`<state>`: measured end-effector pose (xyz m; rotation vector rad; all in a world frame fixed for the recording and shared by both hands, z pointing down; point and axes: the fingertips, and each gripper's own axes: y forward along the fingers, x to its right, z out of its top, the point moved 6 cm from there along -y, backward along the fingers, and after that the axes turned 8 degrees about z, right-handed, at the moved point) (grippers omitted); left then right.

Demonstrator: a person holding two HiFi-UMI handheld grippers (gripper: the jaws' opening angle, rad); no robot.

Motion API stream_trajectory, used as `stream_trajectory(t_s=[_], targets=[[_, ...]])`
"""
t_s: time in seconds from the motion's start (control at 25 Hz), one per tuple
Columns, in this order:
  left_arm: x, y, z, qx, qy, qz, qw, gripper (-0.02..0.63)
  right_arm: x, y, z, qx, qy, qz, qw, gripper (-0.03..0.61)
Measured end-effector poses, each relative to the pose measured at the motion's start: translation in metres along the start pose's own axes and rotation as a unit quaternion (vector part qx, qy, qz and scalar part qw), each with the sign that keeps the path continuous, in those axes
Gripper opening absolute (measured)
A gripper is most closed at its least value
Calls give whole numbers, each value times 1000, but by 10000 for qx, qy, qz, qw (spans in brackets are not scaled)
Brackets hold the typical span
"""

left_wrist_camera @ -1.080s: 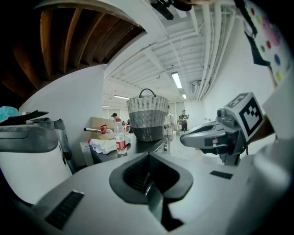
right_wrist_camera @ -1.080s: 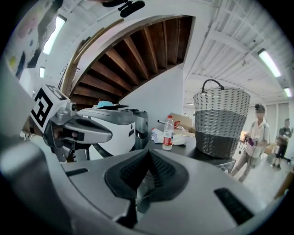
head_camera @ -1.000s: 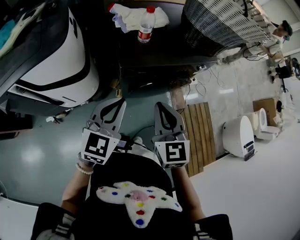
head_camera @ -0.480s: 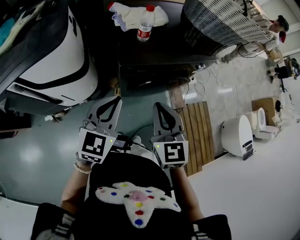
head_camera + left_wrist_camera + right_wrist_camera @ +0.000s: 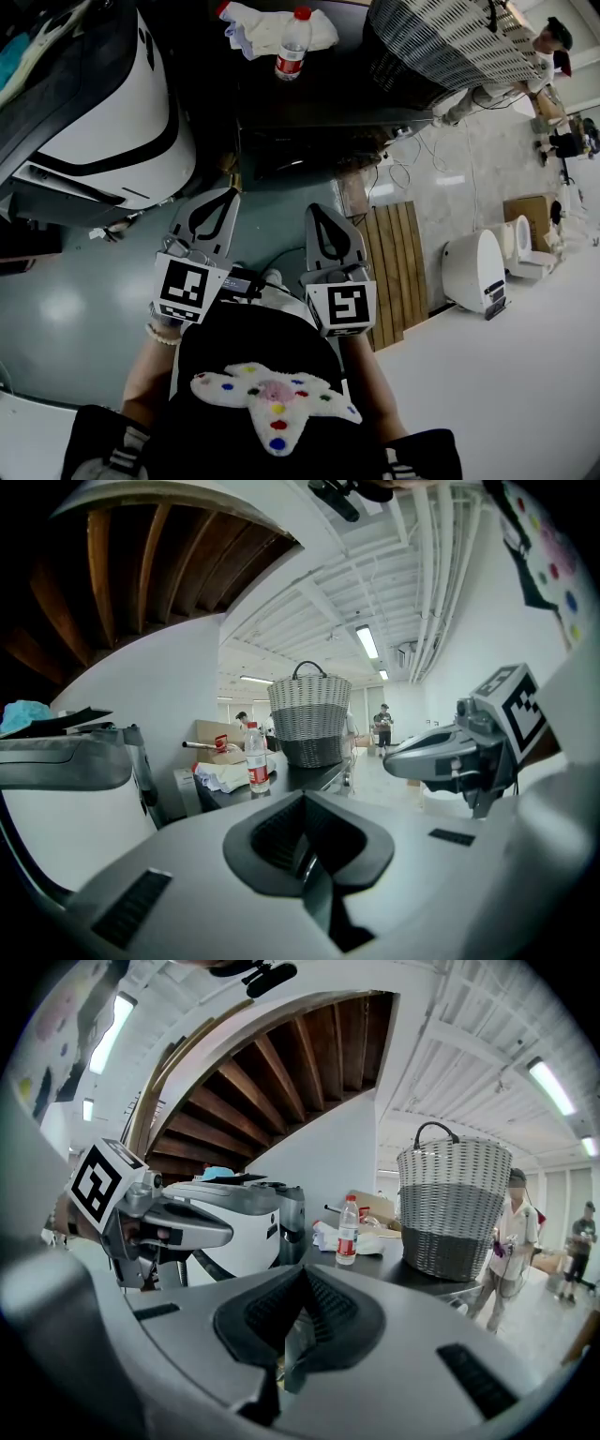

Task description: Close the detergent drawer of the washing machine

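The washing machine (image 5: 103,122) stands at the upper left of the head view, white with dark trim; a dark grey slab (image 5: 70,202) juts from its lower edge, and I cannot tell if that is the detergent drawer. Well short of it, the left gripper (image 5: 228,196) and right gripper (image 5: 315,210) sit side by side, both with jaws pressed together on nothing. Beyond them, 1 water bottle (image 5: 292,47) and a wicker basket (image 5: 441,47) stand on a dark table (image 5: 319,103).

A lab-like hall: ceiling strip lights (image 5: 367,641), exposed pipes (image 5: 427,555), loose floor cables (image 5: 405,174).
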<state>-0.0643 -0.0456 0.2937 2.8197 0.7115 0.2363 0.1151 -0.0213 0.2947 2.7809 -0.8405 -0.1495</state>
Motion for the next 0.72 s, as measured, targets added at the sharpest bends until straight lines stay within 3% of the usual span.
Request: stream_trajectory(t_s=[0.72], targets=[[4, 2, 0, -19, 21, -24, 10000, 11, -2, 1, -4, -59, -11, 130, 9999, 5]])
